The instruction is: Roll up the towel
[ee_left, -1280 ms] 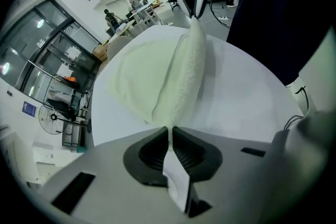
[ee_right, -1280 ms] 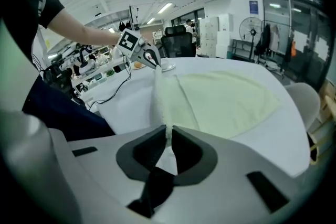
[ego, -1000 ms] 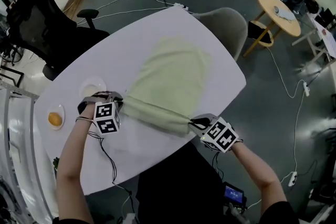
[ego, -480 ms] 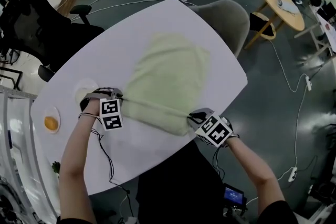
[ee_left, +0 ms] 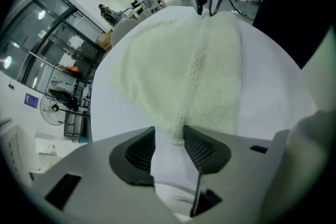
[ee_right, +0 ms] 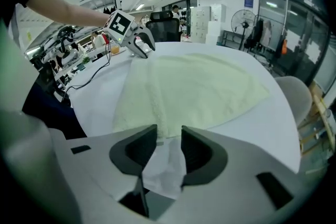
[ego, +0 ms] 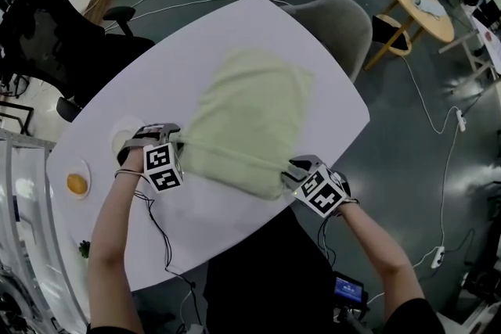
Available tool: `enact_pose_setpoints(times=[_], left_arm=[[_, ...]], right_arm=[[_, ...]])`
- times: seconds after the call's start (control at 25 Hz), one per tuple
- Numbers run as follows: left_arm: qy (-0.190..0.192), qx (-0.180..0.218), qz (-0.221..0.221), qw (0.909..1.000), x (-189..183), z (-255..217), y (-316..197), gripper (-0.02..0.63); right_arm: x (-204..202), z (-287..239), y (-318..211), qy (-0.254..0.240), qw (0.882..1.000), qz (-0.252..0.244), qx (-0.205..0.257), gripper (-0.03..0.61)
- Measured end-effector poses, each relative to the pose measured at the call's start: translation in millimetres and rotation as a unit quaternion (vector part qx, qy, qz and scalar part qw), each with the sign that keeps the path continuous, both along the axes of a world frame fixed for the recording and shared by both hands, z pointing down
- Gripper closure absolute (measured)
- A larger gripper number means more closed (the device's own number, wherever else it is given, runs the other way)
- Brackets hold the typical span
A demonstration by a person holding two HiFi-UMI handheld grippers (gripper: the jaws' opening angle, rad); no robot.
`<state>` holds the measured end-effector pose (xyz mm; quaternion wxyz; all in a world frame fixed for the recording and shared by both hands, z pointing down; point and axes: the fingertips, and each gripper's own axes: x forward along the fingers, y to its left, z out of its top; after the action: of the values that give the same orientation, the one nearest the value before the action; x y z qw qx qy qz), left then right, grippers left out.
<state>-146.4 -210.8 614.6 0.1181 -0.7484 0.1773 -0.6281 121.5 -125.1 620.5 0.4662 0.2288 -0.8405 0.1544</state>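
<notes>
2 hand-held grippers at the towel
The left hand-held gripper and the right hand-held gripper have just been opening. Their jaws stand apart, with the towel's rolled near edge at the tips, not squeezed. It lies on the white counter.

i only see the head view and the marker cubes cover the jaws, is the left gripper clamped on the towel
Observer: No. The left gripper has just been opening; its jaws stand apart, with the towel end at their tips, not pinched.
Operator: and the right one
Observer: The right gripper has just been opening too. Its jaws are apart, and the towel's edge reaches only their tips.
</notes>
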Motion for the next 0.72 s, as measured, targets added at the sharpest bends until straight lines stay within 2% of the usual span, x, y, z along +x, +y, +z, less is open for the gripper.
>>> enact_pose_setpoints(times=[0.12,0.36,0.72], left_arm=[[0.021,0.01,-0.012,0.9997,0.2,-15.6,-1.8,0.406],[0.049,0.03,-0.012,0.9983,-6.5,-44.8,9.2,0.362],[0.051,0.025,0.019,0.9982,-15.0,-48.8,59.5,0.354]], right_arm=[[9.0,-15.4,-3.2,-0.001,1.0,0.007,0.015,0.395],[16.4,-41.4,0.5,0.003,0.999,0.012,0.048,0.383],[-10.4,-58.3,36.3,-0.004,0.997,-0.008,0.075,0.38]])
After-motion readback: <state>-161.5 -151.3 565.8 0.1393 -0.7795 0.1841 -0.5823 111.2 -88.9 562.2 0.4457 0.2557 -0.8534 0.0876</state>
